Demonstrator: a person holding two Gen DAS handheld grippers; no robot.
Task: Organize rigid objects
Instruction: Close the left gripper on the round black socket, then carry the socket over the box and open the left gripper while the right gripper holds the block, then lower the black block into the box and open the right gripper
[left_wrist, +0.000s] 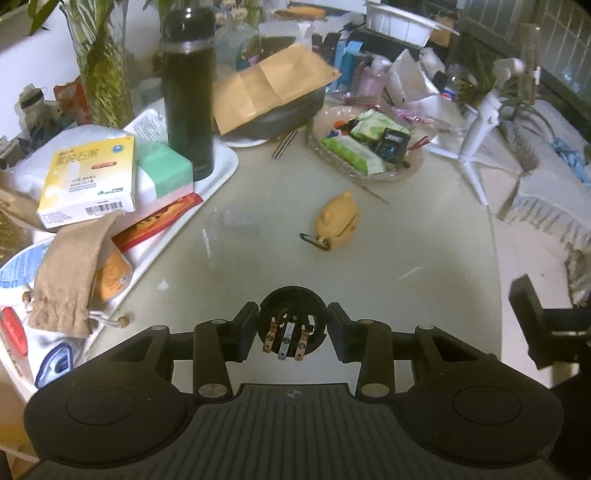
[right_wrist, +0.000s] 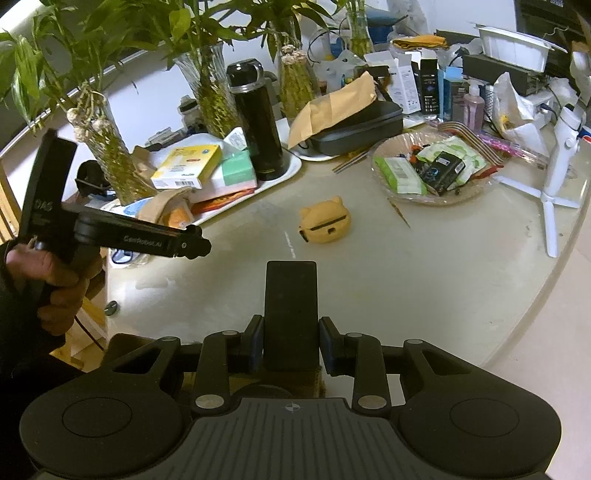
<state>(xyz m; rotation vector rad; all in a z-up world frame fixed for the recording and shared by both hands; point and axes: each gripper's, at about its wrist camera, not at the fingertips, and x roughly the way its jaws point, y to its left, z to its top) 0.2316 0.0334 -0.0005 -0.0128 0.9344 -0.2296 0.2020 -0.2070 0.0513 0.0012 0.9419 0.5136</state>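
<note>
So both hands are mid-carry here: the left gripper (left_wrist: 291, 334) is pinching a round black plug-like part with three metal prongs (left_wrist: 293, 325), and the right gripper (right_wrist: 291, 343) is pressed shut on a flat black rectangular block (right_wrist: 291, 314), both held on the near side of the yellow cat-shaped silicone earbud case (left_wrist: 338, 218) lying on the pale table (left_wrist: 258, 258). Looks to me like the placing step, so next it needs a free spot, probably the white tray (left_wrist: 221, 173) left of that case, and a gentle set-down.
</note>
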